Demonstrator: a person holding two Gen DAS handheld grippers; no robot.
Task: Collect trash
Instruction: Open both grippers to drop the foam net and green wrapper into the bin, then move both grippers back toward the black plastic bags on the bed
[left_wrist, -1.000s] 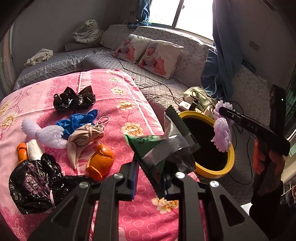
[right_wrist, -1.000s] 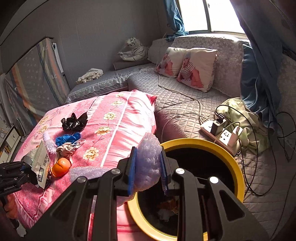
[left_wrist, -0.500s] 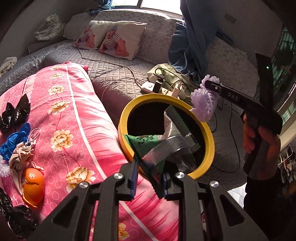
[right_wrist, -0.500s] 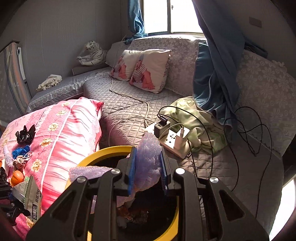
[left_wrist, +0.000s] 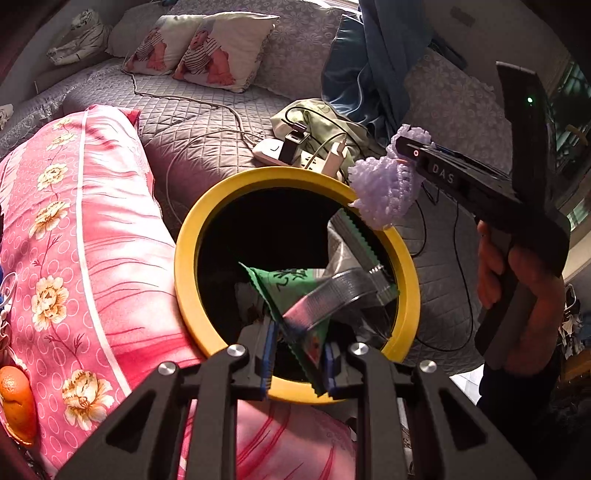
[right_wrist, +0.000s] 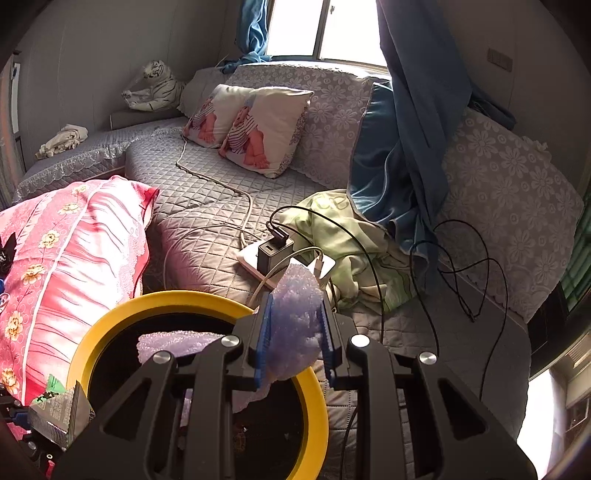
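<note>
A round bin with a yellow rim (left_wrist: 192, 229) and a dark inside stands against the pink flowered quilt (left_wrist: 85, 236). My left gripper (left_wrist: 300, 354) is shut on a green and silver snack wrapper (left_wrist: 295, 291), which hangs over the bin's mouth. My right gripper (right_wrist: 295, 332) is shut on a wad of pale purple foam wrap (right_wrist: 295, 314), held over the far side of the yellow rim (right_wrist: 110, 317). From the left wrist view the purple foam (left_wrist: 384, 195) hangs at the rim's far right, with a person's hand (left_wrist: 517, 291) on the gripper's handle. The wrapper (right_wrist: 59, 410) shows at lower left in the right wrist view.
A white power strip (right_wrist: 255, 262) with chargers and loose cables lies on the grey quilted sofa just behind the bin, beside a green cloth (right_wrist: 351, 243). An orange peel (left_wrist: 16, 398) lies on the quilt at left. Two printed pillows (right_wrist: 251, 129) and a blue curtain (right_wrist: 406, 140) stand behind.
Both grippers swung away from the trash on the quilt toward the bin. The wrapper now hangs over the bin's mouth, and the purple foam sits above the rim's far edge.
</note>
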